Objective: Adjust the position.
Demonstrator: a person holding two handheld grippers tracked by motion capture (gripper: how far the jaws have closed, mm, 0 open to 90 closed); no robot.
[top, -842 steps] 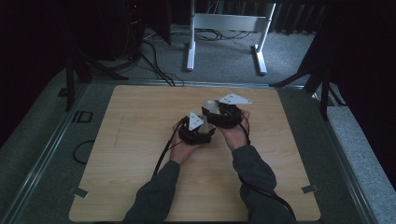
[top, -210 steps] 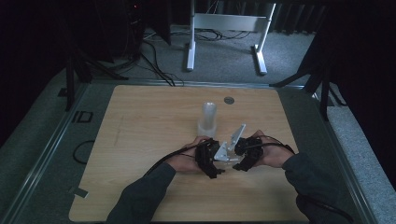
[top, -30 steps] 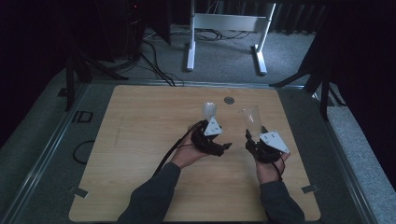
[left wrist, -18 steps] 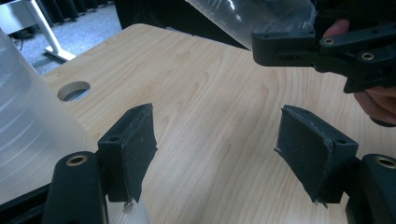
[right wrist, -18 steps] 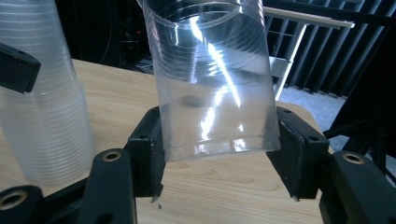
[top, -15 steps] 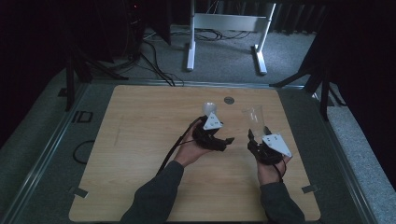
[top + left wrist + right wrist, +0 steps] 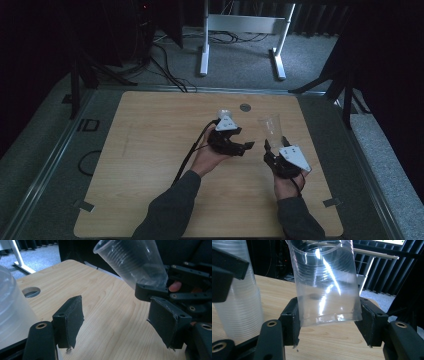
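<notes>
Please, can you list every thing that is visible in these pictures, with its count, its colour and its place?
single cup: one, clear plastic, held near its base between the right gripper's jaws, above the table.
cup stack: one, cloudy white, standing on the table beside the left gripper.
table: one, light wood, with a round hole near its far edge.
white frame: one, on the grey floor behind the table.
left gripper: one, black, jaws apart with nothing between them, having just been closing.
right gripper: one, black, shut on the single cup.
</notes>
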